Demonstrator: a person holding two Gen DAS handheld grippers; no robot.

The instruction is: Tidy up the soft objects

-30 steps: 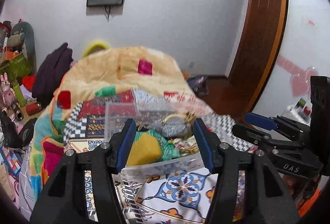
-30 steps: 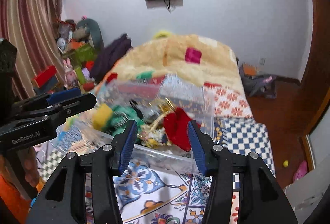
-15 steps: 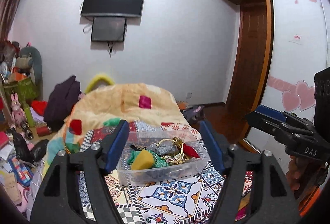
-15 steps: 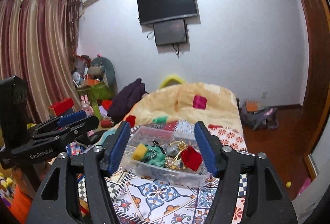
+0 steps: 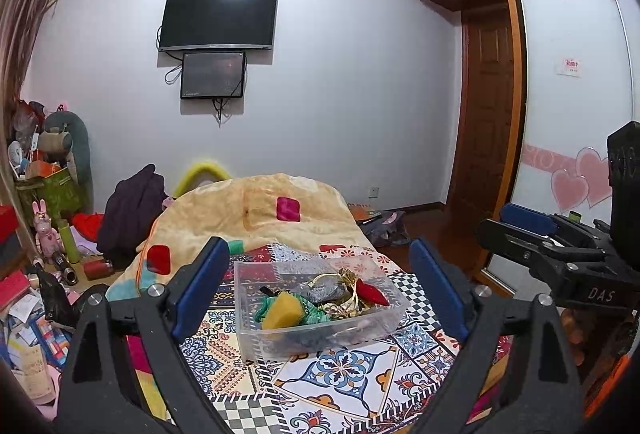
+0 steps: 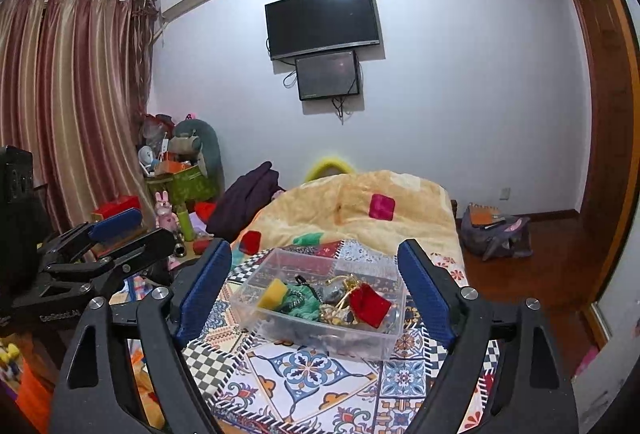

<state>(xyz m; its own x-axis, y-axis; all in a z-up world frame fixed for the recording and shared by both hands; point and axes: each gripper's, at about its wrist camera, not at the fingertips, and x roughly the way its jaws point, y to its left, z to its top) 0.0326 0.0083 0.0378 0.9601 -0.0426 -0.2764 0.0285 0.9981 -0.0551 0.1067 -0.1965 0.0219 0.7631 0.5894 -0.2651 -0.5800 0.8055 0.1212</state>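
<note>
Since pulling back from clear bin (image 5: 320, 318), left gripper (image 5: 320, 292) and right gripper (image 6: 316, 288) gape wider, empty.

Wall TV (image 5: 218, 18) above small monitor (image 5: 213, 75); striped curtains (image 6: 68, 94) left; wooden door (image 5: 488, 114) right

Clear plastic bin (image 6: 276, 314) on patterned bedspread (image 6: 312, 370), holding yellow sponge (image 6: 271, 293), green cloth (image 6: 302, 304), red pouch (image 6: 370, 308), gold tangle. Right gripper (image 6: 316, 294) spread wide, empty, framing bin. Left gripper (image 6: 120, 234) at left, parted. Wall television (image 6: 323, 20) behind.
</note>
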